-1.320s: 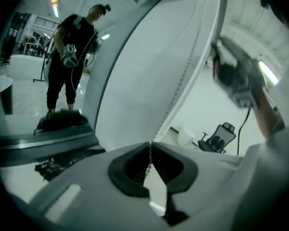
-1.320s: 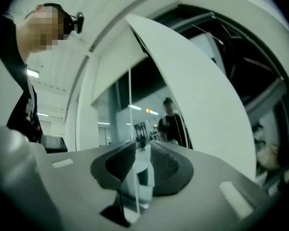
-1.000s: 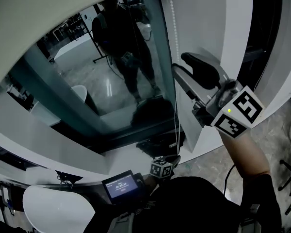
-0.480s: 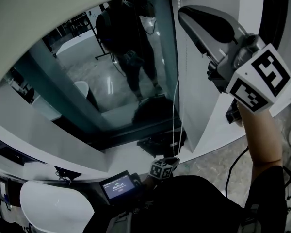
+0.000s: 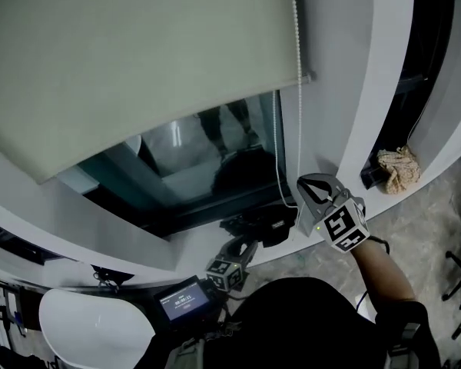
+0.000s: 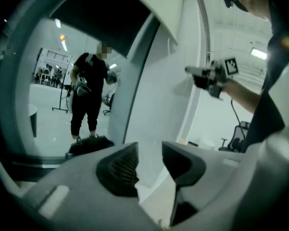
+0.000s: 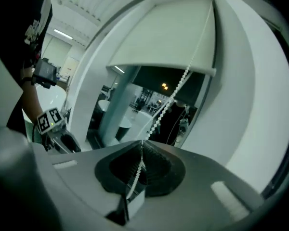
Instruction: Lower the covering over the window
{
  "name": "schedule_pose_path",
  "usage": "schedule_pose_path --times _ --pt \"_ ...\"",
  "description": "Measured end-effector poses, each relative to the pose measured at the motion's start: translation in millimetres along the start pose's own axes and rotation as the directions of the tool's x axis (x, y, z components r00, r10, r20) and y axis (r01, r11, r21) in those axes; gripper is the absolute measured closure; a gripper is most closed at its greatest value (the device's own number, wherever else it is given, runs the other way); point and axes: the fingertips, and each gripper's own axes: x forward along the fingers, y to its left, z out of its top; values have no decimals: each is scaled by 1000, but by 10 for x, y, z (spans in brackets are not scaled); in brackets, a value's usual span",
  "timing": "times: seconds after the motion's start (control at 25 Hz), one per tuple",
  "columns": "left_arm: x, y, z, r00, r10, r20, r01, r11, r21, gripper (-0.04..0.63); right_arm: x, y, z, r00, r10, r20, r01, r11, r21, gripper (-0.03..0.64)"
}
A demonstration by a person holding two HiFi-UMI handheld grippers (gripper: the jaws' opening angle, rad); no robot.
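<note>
No legible text; small screen (image 5: 186, 301) print too blurred.

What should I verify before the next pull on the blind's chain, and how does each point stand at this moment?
1. Right tool gripping the bead chain: ok, the jaws are shut with the chain pinched between them.
2. Left tool free for the next grab: ok, its jaws have just been opening and nothing is between them.
3. Left tool placed at the bead chain: not ok, no chain runs past its jaws.
4. Bead chain running clear down to the right tool: ok, no snag shows.
5. Blind fully down: not ok, the window glass below its lower edge is uncovered.
</note>
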Motion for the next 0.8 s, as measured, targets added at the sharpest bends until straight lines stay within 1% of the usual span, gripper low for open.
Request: schedule_pose_path --times 0.04,0.08,0.16,0.2,0.24,0.28,0.32,0.4,0.44,0.48,0.52,0.56,0.64,0.72,0.8 --pt "-67 3 207 999 0 49 -1 1000 20 451 1 48 -157 1000 -22 -5 22 999 37 604" --pt "-105 -58 462 995 -19 99 15 999 47 478 -9 67 -243 999 -43 -8 44 997 60 604" --pt "-86 -360 1077 976 -104 190 79 988 134 508 -10 73 -301 997 -73 -16 74 996 55 604" --pt "-48 -557 1391 960 -153 234 110 976 187 508 -9 75 -303 997 -80 -17 80 996 44 604" --pt "-6 -756 1686 938 -203 280 138 962 236 508 -14 79 -304 997 -81 -18 81 996 37 604" --pt "34 -948 1972 910 -252 330 165 948 271 508 -23 79 -307 997 -78 -22 79 996 33 603" --pt "68 -1131 2255 875 -299 381 194 937 290 508 -33 78 -312 997 -76 -26 77 997 28 603" --pt "115 -1455 2785 795 -381 473 269 919 288 489 -54 95 -318 997 -76 -32 77 997 14 603" --pt "140 -1593 3010 757 -414 506 310 909 280 475 -65 116 -310 997 -75 -32 75 997 9 603" --pt "172 -1710 3200 725 -439 531 343 898 275 457 -75 141 -295 997 -73 -31 73 997 4 604" --pt "208 -1802 3359 699 -454 553 363 891 273 449 -87 165 -278 997 -71 -28 71 997 -2 603" --pt "241 -1868 3488 679 -460 573 371 887 274 449 -100 185 -265 997 -73 -25 72 997 -8 604" --pt "286 -1939 3669 651 -459 605 367 888 279 447 -128 208 -256 996 -84 -23 83 996 -20 604" --pt "308 -1973 3787 632 -460 624 359 887 290 446 -152 219 -273 995 -91 -31 90 996 -27 604" --pt "331 -2015 3883 617 -466 634 354 884 306 446 -161 279 -373 995 -70 -65 68 997 -32 604"
